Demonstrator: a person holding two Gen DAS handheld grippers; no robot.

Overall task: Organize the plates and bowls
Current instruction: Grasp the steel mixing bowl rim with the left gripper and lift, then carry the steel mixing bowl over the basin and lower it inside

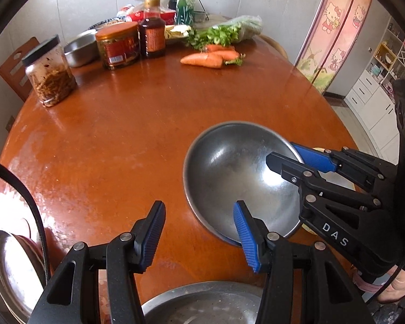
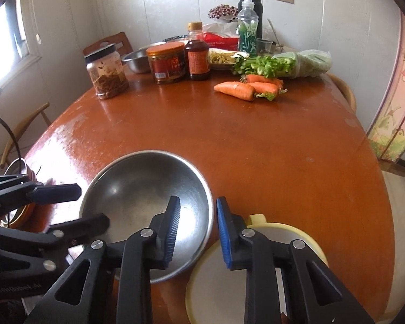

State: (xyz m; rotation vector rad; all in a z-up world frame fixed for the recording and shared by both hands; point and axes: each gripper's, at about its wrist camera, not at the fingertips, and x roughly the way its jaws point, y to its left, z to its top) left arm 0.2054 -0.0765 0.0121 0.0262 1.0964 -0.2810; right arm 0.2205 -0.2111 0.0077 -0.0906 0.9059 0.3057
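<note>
A steel bowl (image 1: 229, 178) (image 2: 145, 202) sits on the brown round table (image 1: 127, 140). My right gripper (image 2: 198, 229) (image 1: 289, 159) is open with the bowl's near right rim between its fingers, not clamped. My left gripper (image 1: 199, 232) (image 2: 91, 205) is open and empty, just left of the bowl. A steel plate (image 1: 202, 305) lies under my left gripper at the table's near edge. A second steel plate (image 1: 10, 270) lies at the near left. A pale yellow dish (image 2: 210, 278) lies under my right gripper, its rim under the bowl's edge.
At the far side stand a dark-lidded jar (image 1: 50, 73), a red-lidded jar (image 1: 118, 46), a sauce bottle (image 1: 151, 29), a small steel bowl (image 1: 81, 48), carrots (image 1: 208, 58), celery (image 1: 224, 31) and bottles (image 1: 186, 2). Chairs (image 2: 19, 132) stand around the table.
</note>
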